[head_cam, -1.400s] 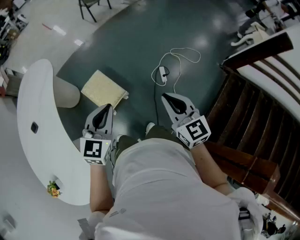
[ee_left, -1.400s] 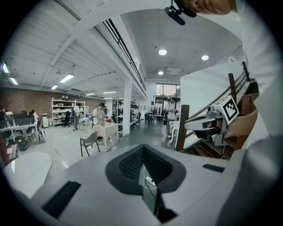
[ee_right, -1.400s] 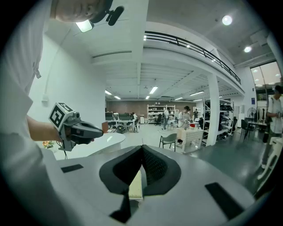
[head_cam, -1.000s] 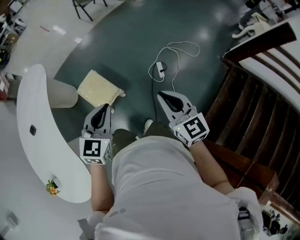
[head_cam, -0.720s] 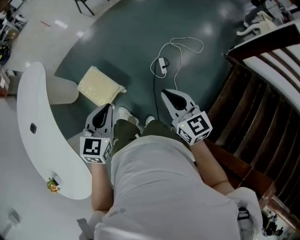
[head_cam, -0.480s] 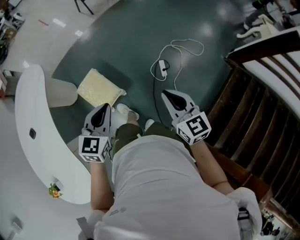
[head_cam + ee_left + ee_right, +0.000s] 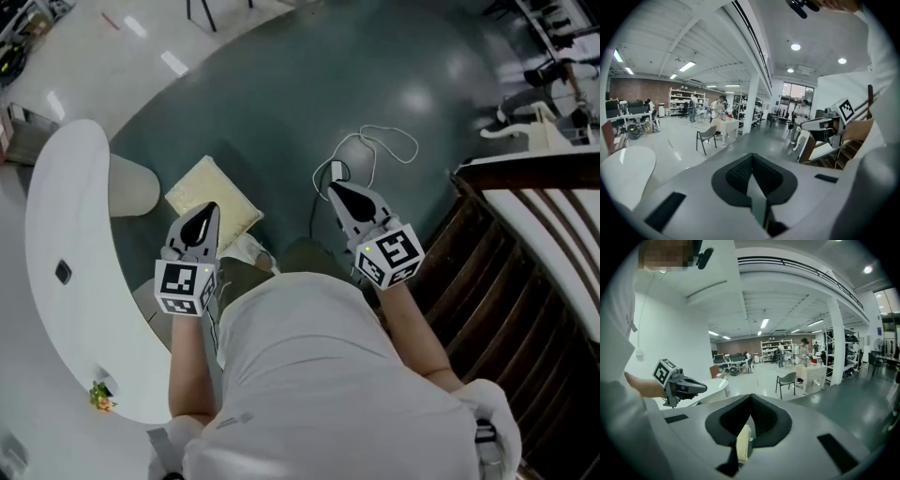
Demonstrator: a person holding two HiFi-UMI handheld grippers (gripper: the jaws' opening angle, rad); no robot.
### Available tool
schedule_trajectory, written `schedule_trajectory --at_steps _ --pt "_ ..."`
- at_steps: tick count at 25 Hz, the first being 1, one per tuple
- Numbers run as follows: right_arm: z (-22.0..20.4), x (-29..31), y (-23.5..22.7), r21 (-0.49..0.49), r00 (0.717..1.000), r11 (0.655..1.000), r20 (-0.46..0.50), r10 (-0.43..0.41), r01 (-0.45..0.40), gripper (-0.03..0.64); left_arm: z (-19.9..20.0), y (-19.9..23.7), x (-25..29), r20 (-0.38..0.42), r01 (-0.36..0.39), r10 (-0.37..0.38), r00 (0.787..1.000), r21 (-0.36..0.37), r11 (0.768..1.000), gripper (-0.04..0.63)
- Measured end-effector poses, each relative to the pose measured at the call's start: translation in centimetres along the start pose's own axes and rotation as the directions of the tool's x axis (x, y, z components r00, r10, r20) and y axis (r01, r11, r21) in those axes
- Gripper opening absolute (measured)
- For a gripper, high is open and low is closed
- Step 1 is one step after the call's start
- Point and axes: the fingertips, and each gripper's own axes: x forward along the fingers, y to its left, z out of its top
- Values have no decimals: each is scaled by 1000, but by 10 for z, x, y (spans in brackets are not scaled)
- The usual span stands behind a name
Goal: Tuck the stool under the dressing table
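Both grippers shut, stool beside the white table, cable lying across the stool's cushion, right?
Not the cable: the head view shows it on the floor, clear of the stool. The left gripper and right gripper are shut, and the stool stands beside the white table.

**Right gripper** (image 7: 751, 397): 6 o'clock. The grey body fills the lower frame and the jaws are closed together at the tips.
**Cream-coloured patch** (image 7: 743, 445): 6 o'clock, showing in the slot behind the jaw tips. What it is cannot be told.
**Left gripper** (image 7: 704, 389): 9 o'clock, held in a hand, with the marker cube at its rear and the tips pointing toward centre.
**Dressing table** (image 7: 718, 384): white rounded top, just behind the left gripper's tips.
**Grey chair** (image 7: 787, 379): 3 o'clock near centre, upright on the pale floor.
**White-draped table** (image 7: 812, 372): 3 o'clock, beyond the chair, with a person standing at it.
**White pillar** (image 7: 836, 341): 2 o'clock.
**Shelving** (image 7: 776, 350): 12 o'clock near centre, against the far brown wall.
**Dark green floor** (image 7: 862, 401): 4 o'clock.
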Motion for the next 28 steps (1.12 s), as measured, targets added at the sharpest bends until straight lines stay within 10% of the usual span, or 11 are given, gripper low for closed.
schedule_trajectory --at_steps 16,28 --pt "20 183 21 -115 903 907 -204 379 -406 12 -44 102 -8 -151 -291 263 953 -207 934 2" --pt "-2 302 8 -139 699 715 -400 592 -685 14 -67 131 14 -289 -575 498 817 -345 742 2"
